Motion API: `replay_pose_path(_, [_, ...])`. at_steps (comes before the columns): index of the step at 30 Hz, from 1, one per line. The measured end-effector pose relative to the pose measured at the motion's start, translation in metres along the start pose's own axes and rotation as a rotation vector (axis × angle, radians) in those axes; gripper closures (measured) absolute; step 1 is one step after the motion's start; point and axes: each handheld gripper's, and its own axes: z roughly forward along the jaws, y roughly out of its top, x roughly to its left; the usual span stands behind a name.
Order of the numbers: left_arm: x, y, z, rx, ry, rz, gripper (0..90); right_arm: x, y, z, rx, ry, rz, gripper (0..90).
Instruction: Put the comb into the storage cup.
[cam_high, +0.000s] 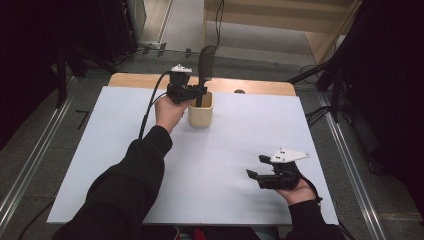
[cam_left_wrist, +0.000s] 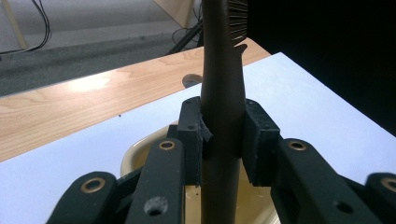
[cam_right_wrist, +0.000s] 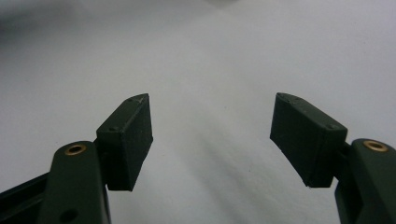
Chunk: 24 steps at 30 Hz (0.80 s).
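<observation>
We have a dark brush (cam_left_wrist: 223, 88) standing upright in a cream cup (cam_high: 200, 114), which sits near the far edge of the white sheet (cam_high: 225, 165), at about twelve o'clock from the sheet's centre. The brush's handle runs down into the cup and its bristled head rises above the rim; in the left gripper view the bristles show at one o'clock off the shaft.

Our left gripper (cam_high: 192, 92) is clamped on the handle just above the cup's rim, jaws pressed against both sides of the shaft, the hand at nine o'clock from the cup. As we judge it, the step in hand is seating the brush in the cup or drawing it out. To do that well, we keep the shaft vertical and move straight along its axis, so the handle does not lever against the rim and tip the cup, which nothing steadies.

The cup holds the lower end of the brush; whether anything else lies inside we cannot tell.

Our right gripper (cam_high: 256, 166) rests at five o'clock on the sheet, well apart, jaws spread wide with nothing between them.
</observation>
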Motion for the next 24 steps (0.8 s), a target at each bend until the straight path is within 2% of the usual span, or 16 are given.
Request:
replay_pose_path(13, [0.003, -0.009, 0.003, 0.001, 0.003, -0.012, 72.2, 0.000, 0.000, 0.001, 0.002, 0.004, -0.002, 27.9])
replay_pose_path(24, [0.004, -0.015, 0.005, 0.010, 0.019, 0.007, 72.2, 0.000, 0.000, 0.001, 0.005, 0.002, -0.007, 27.8])
